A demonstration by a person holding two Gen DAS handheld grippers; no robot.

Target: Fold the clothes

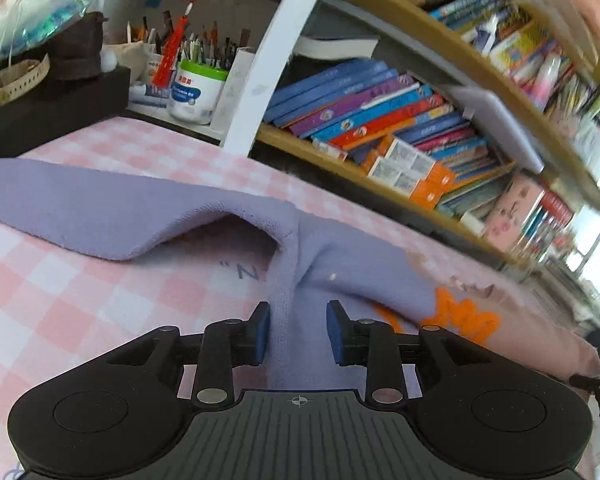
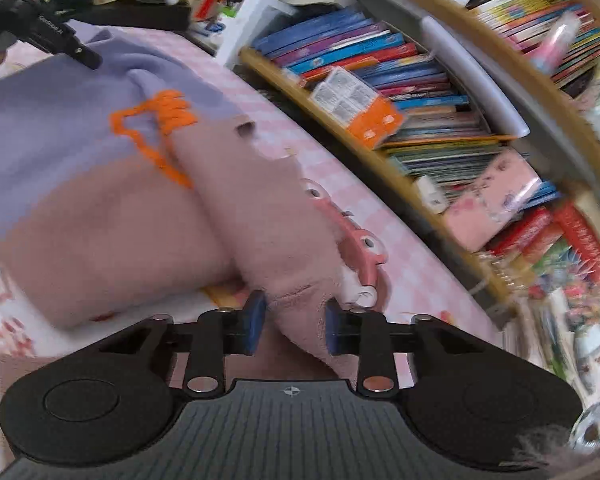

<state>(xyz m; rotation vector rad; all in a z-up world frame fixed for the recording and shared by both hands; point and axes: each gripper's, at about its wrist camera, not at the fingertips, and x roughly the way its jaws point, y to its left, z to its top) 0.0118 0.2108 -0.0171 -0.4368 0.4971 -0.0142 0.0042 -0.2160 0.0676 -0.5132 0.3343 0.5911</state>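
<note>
Pink checked cloth (image 1: pixel 80 280): lilac-mauve garment (image 1: pixel 204 216), orange stitching, bunched.

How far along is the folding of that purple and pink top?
Early on. The top lies rumpled on the checked cloth, no neat fold showing. In hand: the left tool has purple fabric between its pads, the right tool a pink part. Folding and smoothing remain.

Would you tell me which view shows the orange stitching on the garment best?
The right wrist view: the orange stitching shows nearly whole on the garment. The left wrist view catches only part of it.
</note>
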